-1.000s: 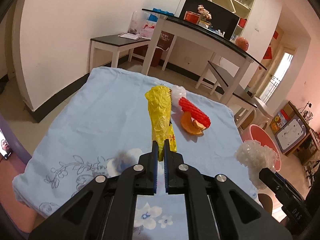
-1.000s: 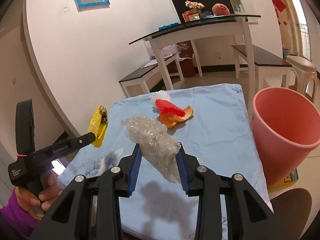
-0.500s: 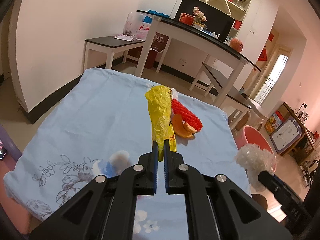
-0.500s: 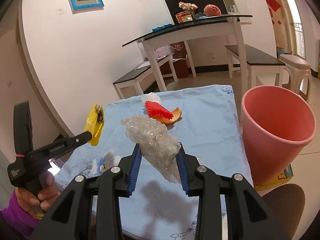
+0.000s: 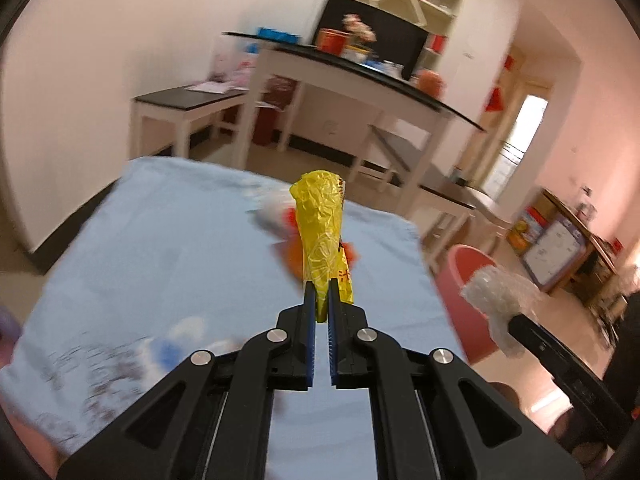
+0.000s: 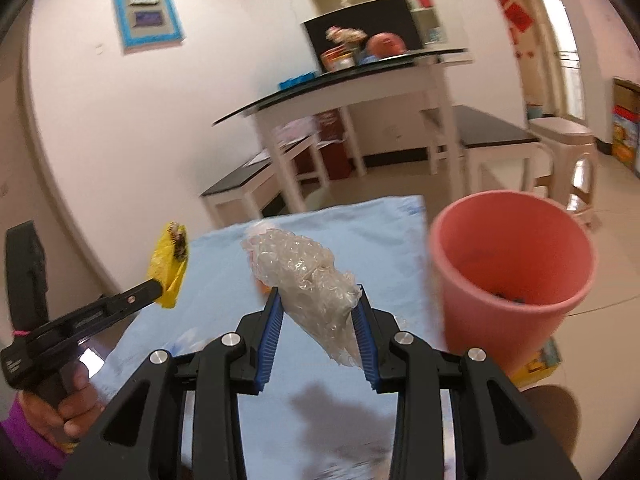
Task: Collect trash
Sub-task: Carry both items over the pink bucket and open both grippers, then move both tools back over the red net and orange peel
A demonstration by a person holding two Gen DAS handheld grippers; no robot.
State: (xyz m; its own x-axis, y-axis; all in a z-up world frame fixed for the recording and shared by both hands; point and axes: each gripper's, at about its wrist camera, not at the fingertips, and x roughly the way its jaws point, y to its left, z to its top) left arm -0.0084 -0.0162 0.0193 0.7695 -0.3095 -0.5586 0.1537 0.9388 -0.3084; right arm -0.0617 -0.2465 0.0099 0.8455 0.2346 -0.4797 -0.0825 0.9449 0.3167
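Your left gripper [image 5: 319, 300] is clenched on the yellow wrapper [image 5: 322, 236] and your right gripper [image 6: 318, 312] grasps the bubble wrap [image 6: 304, 276] above the desk [image 6: 224, 256]; release short of the pink bin [image 6: 508, 280] and either light piece could drift onto the floor.

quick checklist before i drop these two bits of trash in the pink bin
1. Left gripper jaws shut on the yellow wrapper: ok.
2. Right gripper jaws clamped on the bubble wrap wad: ok.
3. Pink bin upright, mouth unblocked: ok.
4. Either piece already over the bin's mouth: not ok, both hang over the blue tablecloth.
5. Room left inside the bin: cannot tell, only dark bits show at the bottom.
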